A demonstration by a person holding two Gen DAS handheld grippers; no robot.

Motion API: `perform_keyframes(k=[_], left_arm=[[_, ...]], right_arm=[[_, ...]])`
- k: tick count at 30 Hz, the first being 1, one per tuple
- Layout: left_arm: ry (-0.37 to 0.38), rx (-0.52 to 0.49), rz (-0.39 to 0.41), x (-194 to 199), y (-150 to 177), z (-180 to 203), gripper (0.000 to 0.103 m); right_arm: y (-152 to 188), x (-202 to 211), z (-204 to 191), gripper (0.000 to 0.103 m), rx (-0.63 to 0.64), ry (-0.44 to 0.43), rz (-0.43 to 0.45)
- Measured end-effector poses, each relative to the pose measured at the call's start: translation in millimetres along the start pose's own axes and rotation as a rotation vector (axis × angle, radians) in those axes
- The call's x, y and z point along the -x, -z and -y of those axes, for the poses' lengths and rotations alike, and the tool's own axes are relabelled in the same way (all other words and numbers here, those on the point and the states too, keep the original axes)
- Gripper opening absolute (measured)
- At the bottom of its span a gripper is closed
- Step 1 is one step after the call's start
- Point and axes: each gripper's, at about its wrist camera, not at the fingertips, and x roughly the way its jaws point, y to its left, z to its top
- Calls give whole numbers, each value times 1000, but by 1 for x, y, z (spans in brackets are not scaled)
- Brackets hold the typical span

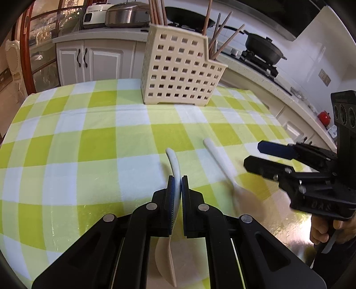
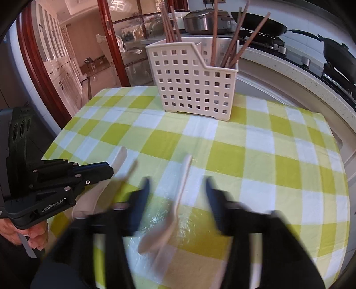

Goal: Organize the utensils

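Centrally, the left gripper has its jaws clamped on the handle of a white ceramic soup spoon; the handle tip curves forward beyond the blue pads, while the beige-looking bowl shows below, between the black linkage arms. A second white ceramic spoon lies on the surface, which is covered by a green-and-white checked tablecloth; its handle points away towards the holder and its bowl lies nearest the right wrist camera. The right gripper has its jaws apart, one on each side of this second spoon's handle, neither touching it; the right wrist view is blurred by motion. No earlier picture is given for comparison. In the left wrist view the right gripper appears at the right edge, just beside the second spoon, with a person's hand around its grip. At the far side of the surface stands a cream perforated plastic utensil holder, upright, with a stepped front wall. Brown wooden chopsticks lean in its compartments. Behind it, a kitchen counter carries a black frying pan and a metal rice cooker.
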Motion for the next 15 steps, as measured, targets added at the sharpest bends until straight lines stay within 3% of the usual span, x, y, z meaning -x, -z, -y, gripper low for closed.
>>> perform_keyframes(k=[1, 3, 10, 15], left_arm=[[-3, 0, -8, -3, 0, -1, 4], [-5, 0, -21, -7, 1, -2, 4], [-15, -50, -87, -19, -1, 0, 5], [-18, -90, -109, -29, -10, 2, 8]], right_arm=[[0, -9, 2, 51, -14, -13, -25], [1, -23, 3, 37, -15, -5, -58], [-3, -49, 6, 33, 7, 22, -110], [-10, -57, -1, 19, 61, 63, -110]])
